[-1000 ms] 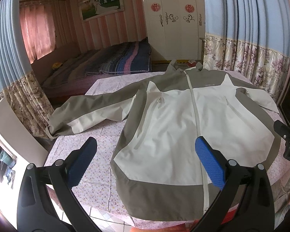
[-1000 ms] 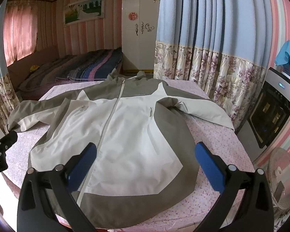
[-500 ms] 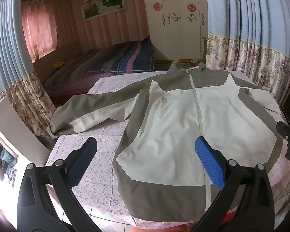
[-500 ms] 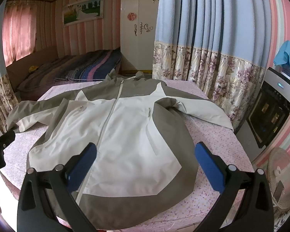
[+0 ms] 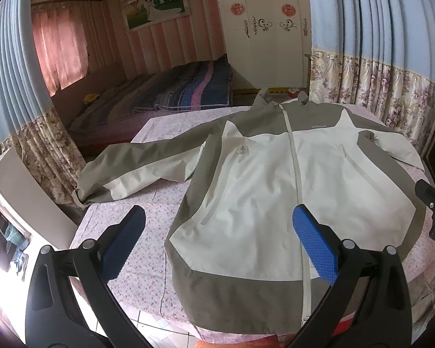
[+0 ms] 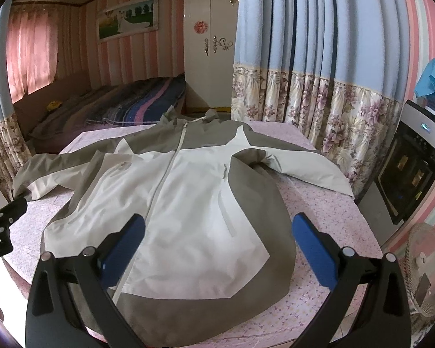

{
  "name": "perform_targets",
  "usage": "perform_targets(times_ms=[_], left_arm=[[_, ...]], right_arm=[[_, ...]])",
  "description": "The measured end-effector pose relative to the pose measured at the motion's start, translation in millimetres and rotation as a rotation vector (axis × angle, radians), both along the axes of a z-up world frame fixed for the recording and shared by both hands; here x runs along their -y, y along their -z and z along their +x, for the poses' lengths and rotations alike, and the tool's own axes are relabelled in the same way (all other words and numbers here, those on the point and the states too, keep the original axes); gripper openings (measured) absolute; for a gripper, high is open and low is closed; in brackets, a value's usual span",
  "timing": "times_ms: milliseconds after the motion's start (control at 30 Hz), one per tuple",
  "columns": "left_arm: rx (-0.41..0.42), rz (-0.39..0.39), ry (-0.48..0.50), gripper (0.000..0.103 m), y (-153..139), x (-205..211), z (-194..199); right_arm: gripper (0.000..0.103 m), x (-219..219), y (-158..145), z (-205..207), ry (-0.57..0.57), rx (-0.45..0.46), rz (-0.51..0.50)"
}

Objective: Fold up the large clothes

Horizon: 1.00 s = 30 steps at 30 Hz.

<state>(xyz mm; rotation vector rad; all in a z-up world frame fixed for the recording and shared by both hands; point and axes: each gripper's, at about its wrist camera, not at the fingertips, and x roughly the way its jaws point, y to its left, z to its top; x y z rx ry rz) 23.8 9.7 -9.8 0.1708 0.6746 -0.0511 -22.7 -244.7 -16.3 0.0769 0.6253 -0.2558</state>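
Up close, the left gripper has its blue fingers spread wide apart, and they hold nothing. The right gripper is the same: its fingers are wide apart with nothing in them. Both hang just above the near edge of the counter.

The counter has a pink cloth with tiny flowers on it. A big jacket lies flat on the cloth, front side up and zipped shut. It is white in the middle and grey-brown at the bottom, sides and shoulders. Its bottom edge is nearest, right at the counter's edge. One sleeve sticks out to the left, and the other sleeve sticks out to the right. The collar is at the far end.

On the right stands a black oven, and a fan sits low beside it. Blue curtains with flowers at the bottom hang behind the counter. Farther back is a bed with a striped blanket. A white wardrobe stands by the pink striped wall, with a picture hung up high.
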Motion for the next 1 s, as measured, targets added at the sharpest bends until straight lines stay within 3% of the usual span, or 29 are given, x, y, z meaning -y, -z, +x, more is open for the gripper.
perform_targets(times_ms=[467, 633, 800, 1000], left_arm=[[-0.007, 0.026, -0.005, 0.100, 2.7, 19.0, -1.8], [0.015, 0.006, -0.023, 0.100, 11.4, 25.3, 6.8], [-0.126, -0.014, -0.077, 0.100, 40.1, 28.8, 28.3], [-0.169, -0.077, -0.260, 0.100, 57.6, -3.7, 76.0]], right_arm=[[0.101, 2.5, 8.8, 4.0, -0.031, 0.002, 0.034], [0.101, 9.6, 11.8, 5.9, -0.070, 0.038, 0.003], [0.102, 28.7, 17.7, 17.5, -0.146, 0.097, -0.034], [0.102, 58.1, 36.2, 61.8, -0.189, -0.064, -0.013]])
